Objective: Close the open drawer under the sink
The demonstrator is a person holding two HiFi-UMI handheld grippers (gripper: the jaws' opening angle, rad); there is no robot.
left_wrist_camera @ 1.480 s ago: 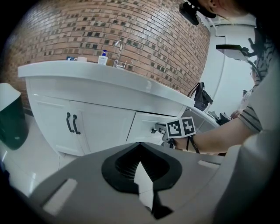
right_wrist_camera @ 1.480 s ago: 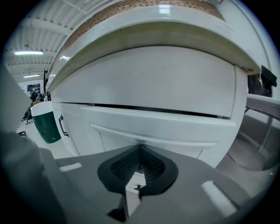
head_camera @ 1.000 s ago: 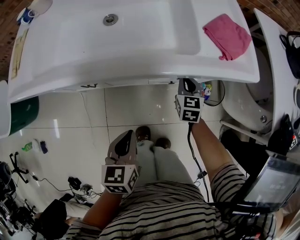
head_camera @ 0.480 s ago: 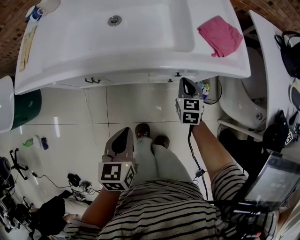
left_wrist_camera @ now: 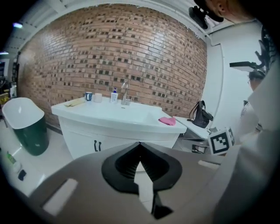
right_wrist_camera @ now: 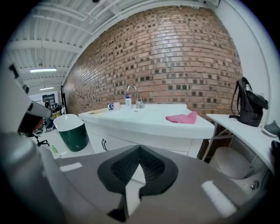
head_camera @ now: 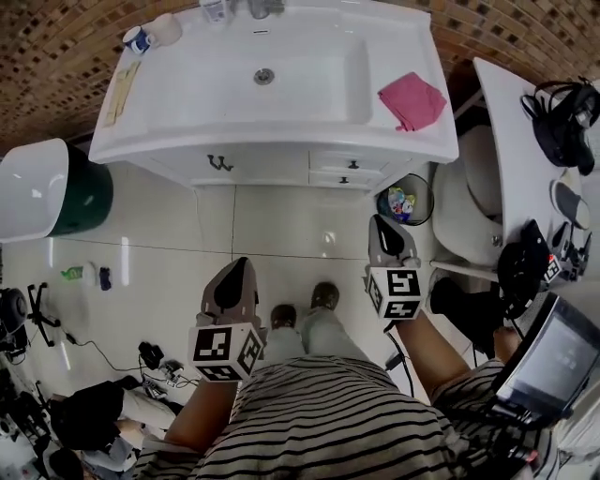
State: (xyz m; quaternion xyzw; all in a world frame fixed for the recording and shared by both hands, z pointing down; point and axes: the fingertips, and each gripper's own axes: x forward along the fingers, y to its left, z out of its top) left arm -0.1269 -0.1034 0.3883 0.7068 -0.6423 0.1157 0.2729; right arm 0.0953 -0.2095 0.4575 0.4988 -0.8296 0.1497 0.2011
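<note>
The white sink cabinet (head_camera: 272,164) stands at the top of the head view, a step away from me. Its two small drawers (head_camera: 349,167) at the right, each with a dark knob, sit flush with the cabinet front. My left gripper (head_camera: 243,266) hangs over the floor tiles, shut and holding nothing. My right gripper (head_camera: 381,223) is shut and bare too, well short of the drawers. The left gripper (left_wrist_camera: 139,143) view shows the whole cabinet (left_wrist_camera: 109,135) ahead. The right gripper (right_wrist_camera: 139,147) view shows the cabinet's door handles (right_wrist_camera: 103,144), while its own body hides the drawers.
A pink cloth (head_camera: 412,100) lies on the sink top, with a faucet (head_camera: 261,9) and cup (head_camera: 138,39) at the back. A green bin (head_camera: 42,192) stands left, a small waste bin (head_camera: 401,202) and a side table with a black bag (head_camera: 561,120) right. Cables (head_camera: 94,361) lie lower left.
I have stepped back from the sink, so the whole cabinet front now shows. My right gripper has drawn away from the drawer under the counter edge. Both grippers stay shut.
</note>
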